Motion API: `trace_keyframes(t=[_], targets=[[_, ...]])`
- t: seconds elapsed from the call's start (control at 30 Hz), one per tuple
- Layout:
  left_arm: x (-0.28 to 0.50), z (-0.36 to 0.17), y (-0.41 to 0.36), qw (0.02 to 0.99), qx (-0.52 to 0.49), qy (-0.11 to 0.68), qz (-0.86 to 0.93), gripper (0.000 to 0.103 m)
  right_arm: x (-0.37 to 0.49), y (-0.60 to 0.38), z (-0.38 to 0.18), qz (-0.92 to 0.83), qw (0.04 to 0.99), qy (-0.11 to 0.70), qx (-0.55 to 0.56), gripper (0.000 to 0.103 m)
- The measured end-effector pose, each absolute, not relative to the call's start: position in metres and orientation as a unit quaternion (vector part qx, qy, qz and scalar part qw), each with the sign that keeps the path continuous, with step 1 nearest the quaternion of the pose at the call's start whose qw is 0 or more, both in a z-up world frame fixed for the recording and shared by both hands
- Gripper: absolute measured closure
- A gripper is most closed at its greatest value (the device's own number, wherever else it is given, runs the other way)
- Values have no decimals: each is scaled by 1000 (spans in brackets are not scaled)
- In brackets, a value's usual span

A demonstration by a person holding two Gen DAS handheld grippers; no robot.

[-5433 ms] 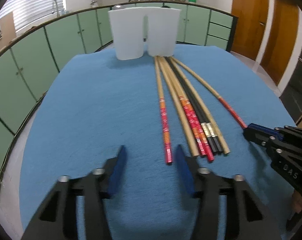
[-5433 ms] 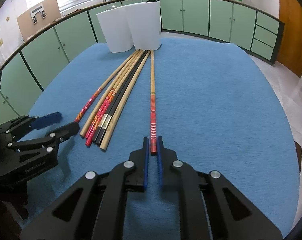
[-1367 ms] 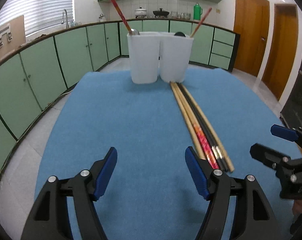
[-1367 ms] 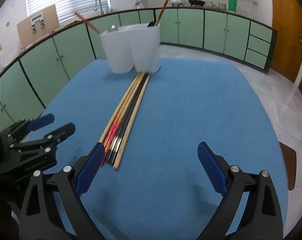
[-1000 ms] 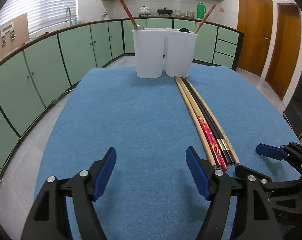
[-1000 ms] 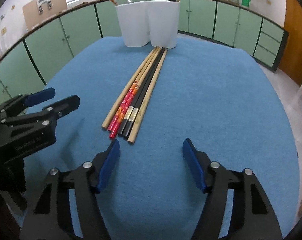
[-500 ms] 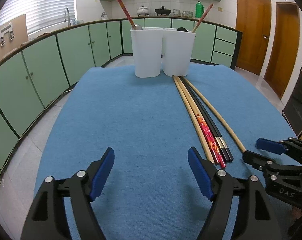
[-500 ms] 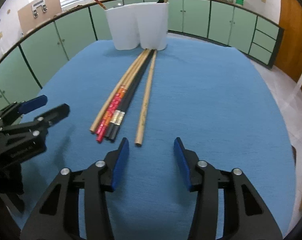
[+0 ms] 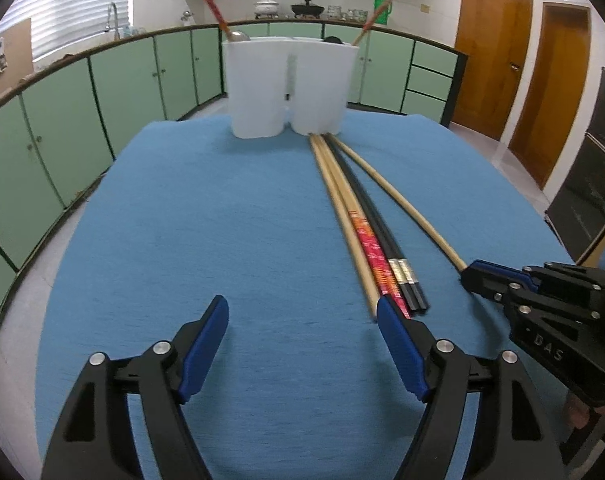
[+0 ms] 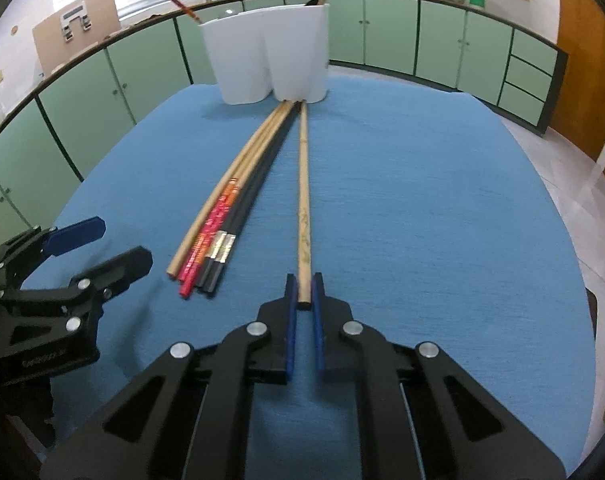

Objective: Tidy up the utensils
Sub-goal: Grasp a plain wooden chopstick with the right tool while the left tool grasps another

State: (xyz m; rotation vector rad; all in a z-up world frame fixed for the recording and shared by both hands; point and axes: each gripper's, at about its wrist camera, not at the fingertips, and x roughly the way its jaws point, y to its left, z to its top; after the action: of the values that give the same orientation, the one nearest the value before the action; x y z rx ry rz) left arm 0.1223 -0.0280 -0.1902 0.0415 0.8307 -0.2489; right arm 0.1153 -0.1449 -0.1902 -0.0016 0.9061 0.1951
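A bundle of chopsticks [image 9: 366, 236] lies on the blue table [image 9: 182, 220], pointing at two white holder cups [image 9: 288, 88], each with a red-tipped chopstick standing in it. One plain wooden chopstick [image 10: 303, 200] lies apart to the right of the bundle [image 10: 226, 216]. My right gripper [image 10: 302, 300] is shut on its near end, low on the cloth; it also shows in the left wrist view [image 9: 468, 272]. My left gripper [image 9: 302, 316] is open and empty, just left of the bundle's near ends; it also shows in the right wrist view [image 10: 98, 244].
The cups [image 10: 270, 60] stand at the far edge of the round table [image 10: 462, 220]. Green kitchen cabinets [image 9: 82, 120] ring the room, with wooden doors [image 9: 494, 48] at the right. The floor drops away past the table edge.
My right gripper has closed from open onto the near end of the plain wooden chopstick, which stands separated from the bundle. My left gripper has stayed open and moved little.
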Motion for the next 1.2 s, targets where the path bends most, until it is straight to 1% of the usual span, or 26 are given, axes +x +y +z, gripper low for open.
trace_keyframes(t=[0.17,0.23,0.33,0.43,0.53,0.7,0.93,1.0,1.03,1.07,1.1,1.13,1.2], targets=[[126,-197,-39,900,37,418,-118,28,114,-146,-191,94,895,436,-1,97],[131,-203,-39,893,41,434,-108,25,115,-147,-192,95,895,436,2,97],[129,-203,-35,895,37,433,-98,24,116,-148,-192,97,895,436,6,97],[127,-202,-25,899,27,432,-72,24,115,-147,-192,97,895,436,6,97],[126,-200,-16,902,25,429,-44,27,116,-147,-191,98,895,436,6,96],[122,-196,-24,903,24,422,-76,27,116,-146,-191,99,894,436,7,95],[134,-204,-36,895,37,436,-82,27,116,-148,-191,100,894,436,6,95],[133,-203,-38,895,37,436,-87,36,116,-147,-191,103,894,436,4,93],[134,-203,-38,895,34,435,-90,39,116,-147,-191,103,894,435,3,93],[135,-203,-38,896,30,434,-94,45,115,-147,-191,104,894,435,2,93],[135,-203,-38,896,27,432,-94,53,115,-147,-192,106,894,436,4,93],[134,-203,-37,897,25,431,-96,58,115,-147,-192,108,894,436,7,93],[134,-202,-38,898,23,427,-106,82,116,-150,-192,110,893,437,16,96]])
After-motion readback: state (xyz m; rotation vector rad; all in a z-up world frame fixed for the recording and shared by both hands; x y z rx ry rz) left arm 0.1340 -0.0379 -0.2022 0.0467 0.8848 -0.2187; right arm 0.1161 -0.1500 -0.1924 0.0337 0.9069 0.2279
